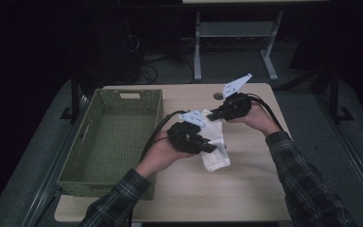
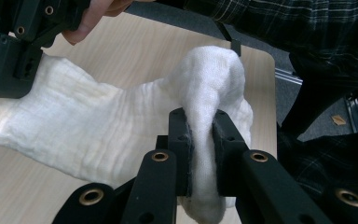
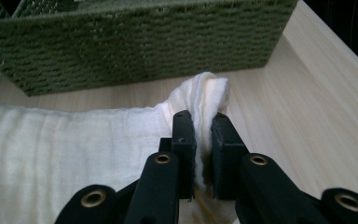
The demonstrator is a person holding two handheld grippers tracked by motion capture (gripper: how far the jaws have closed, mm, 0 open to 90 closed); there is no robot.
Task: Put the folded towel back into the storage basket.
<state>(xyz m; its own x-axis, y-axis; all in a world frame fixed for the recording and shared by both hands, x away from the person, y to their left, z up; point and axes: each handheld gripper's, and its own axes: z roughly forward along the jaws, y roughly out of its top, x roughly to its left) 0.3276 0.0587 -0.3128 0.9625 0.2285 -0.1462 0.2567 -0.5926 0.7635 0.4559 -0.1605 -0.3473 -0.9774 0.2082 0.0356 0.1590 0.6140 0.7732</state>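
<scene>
Cloth mid-frame, lifted off table, pinched at each end by left gripper and right gripper, likely for spreading or folding beside basket.

In the high view, we cannot see the middle of the white cloth, because the left gripper covers it. The picture's edge cuts off the green basket in the right gripper view. We cannot recognise the small round thing on the table.
</scene>
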